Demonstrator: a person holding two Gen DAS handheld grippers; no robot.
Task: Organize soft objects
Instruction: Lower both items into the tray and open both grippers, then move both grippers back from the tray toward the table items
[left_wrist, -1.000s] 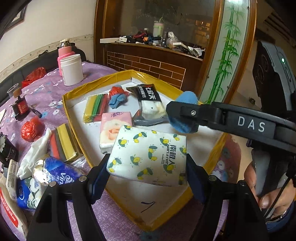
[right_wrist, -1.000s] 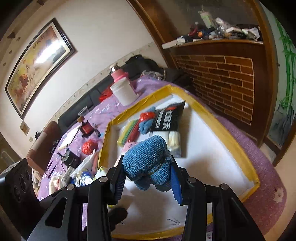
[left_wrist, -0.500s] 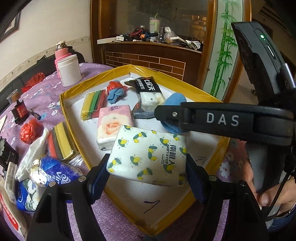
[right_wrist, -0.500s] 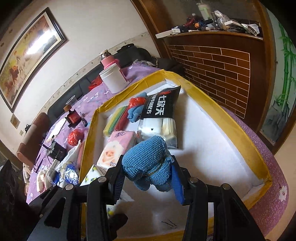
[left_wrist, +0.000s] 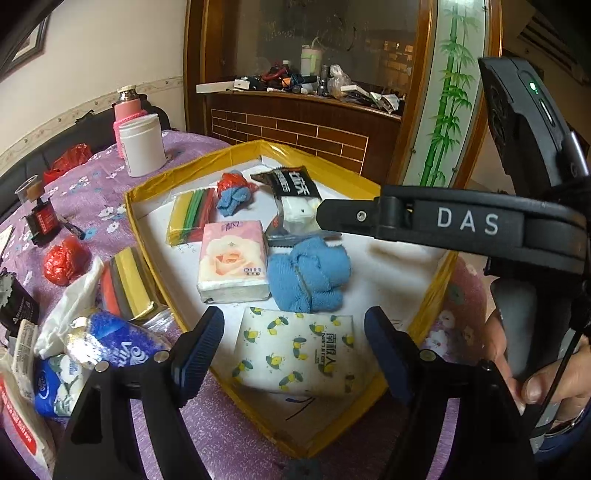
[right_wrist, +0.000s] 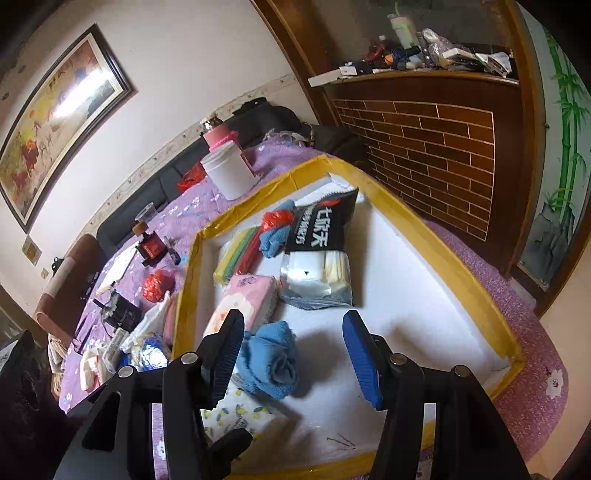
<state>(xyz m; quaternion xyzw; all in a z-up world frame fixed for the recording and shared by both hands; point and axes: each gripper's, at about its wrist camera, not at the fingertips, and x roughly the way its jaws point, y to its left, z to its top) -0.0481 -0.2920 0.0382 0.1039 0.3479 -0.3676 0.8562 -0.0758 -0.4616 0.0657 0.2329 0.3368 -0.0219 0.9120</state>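
A yellow-rimmed white tray (left_wrist: 147, 236) sits on the purple tablecloth. My left gripper (left_wrist: 293, 315) is open above its near corner. The lemon-print tissue pack (left_wrist: 299, 354) lies on the tray floor between the fingers, with a gap on each side. My right gripper (right_wrist: 291, 321) has its jaws opening. The blue towel bundle (right_wrist: 269, 362) rests on the tray floor just inside the left finger, and no pad presses on it. In the left wrist view the towel (left_wrist: 308, 277) lies beside the pink rose tissue pack (left_wrist: 232, 266).
Farther back the tray holds a coloured cloth pack (left_wrist: 190, 218), a red-and-blue bundle (left_wrist: 232, 192) and a black packet (left_wrist: 295, 195). Left of the tray lie a blue tissue pack (left_wrist: 118, 343), a striped sponge pack (left_wrist: 125, 284), a red bag (left_wrist: 62, 262) and a white jar (left_wrist: 142, 147).
The right jaws have spread and the blue towel has dropped onto the tray. The left gripper has let go of the lemon pack, which now lies on the tray floor.
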